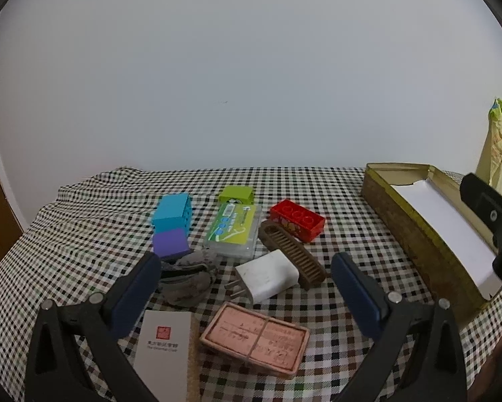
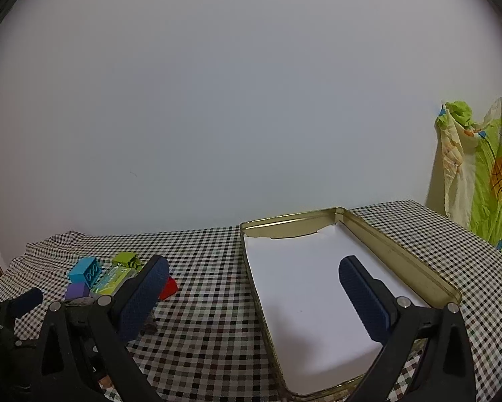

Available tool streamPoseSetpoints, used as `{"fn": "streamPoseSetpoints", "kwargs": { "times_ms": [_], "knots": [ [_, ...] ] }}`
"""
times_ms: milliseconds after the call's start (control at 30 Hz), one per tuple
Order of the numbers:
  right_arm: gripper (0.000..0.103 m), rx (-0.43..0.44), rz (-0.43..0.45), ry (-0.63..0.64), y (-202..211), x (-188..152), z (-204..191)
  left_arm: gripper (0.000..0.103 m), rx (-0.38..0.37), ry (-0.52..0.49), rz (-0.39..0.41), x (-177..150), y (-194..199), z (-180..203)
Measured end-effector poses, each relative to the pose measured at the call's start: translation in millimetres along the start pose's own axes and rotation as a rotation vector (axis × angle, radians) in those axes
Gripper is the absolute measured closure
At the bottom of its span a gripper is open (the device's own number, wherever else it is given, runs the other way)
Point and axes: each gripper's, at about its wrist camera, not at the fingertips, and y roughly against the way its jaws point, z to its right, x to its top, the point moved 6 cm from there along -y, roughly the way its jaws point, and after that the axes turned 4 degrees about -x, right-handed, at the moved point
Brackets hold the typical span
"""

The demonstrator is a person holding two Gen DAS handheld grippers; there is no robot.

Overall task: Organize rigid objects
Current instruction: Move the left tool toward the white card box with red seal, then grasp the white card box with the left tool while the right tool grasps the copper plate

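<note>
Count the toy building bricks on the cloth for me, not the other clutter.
4: a blue brick at back left, a purple brick right in front of it, a green brick at the back middle, a red brick toward the tin. Clutter could hide more.

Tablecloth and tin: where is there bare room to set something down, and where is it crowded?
Free: the white-lined tin, nothing in it, and the checked cloth between the tin and the red brick. Crowded: the cluster around the white charger, comb and blue brick.
</note>
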Motion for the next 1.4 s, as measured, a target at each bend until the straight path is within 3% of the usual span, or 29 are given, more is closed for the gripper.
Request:
{"fn": "streamPoseSetpoints", "kwargs": {
  "times_ms": [433, 667, 800, 900, 967, 1067, 1200, 1267, 1400],
  "knots": [
    [0.000, 0.034, 0.007, -0.017, 4.1, 0.9, 2.0, 0.001, 0.033, -0.004, -0.044, -9.2, 14.5, -14.2],
    [0.000, 0.055, -0.002, -0.017, 4.8, 0.9, 0.6, 0.002, 0.069, 0.030, -0.103, -24.6, 29.8, -63.2],
    [0.000, 0.069, -0.005, -0.014, 5.9, 0.3, -0.9, 0.008, 0.016, 0.106, -0.162, -35.9, 30.7, -85.2],
    [0.000, 0.079, -0.011, -0.010, 5.5, 0.1, -2.6, 0.009, 0.013, 0.106, -0.177, -39.7, 28.0, -85.8],
    [0.000, 0.091, -0.017, -0.005, 4.3, -0.2, -3.0, 0.020, -0.001, 0.089, -0.210, -44.6, 20.9, -78.9],
    [0.000, 0.109, -0.026, 0.007, 1.7, -1.3, -3.6, 0.026, -0.047, 0.100, -0.279, -53.0, 8.2, -68.7],
    [0.000, 0.143, -0.043, 0.031, 0.3, -4.2, -13.0, 0.038, -0.043, 0.098, -0.328, -59.6, -3.9, -64.4],
    [0.000, 0.166, -0.056, 0.045, -0.3, -6.9, -18.9, 0.049, -0.060, 0.119, -0.357, -63.9, -9.6, -65.0],
    [0.000, 0.220, -0.100, 0.075, -3.6, -15.9, -30.9, 0.062, -0.045, 0.099, -0.349, -64.9, -12.1, -67.2]
  ]
}}
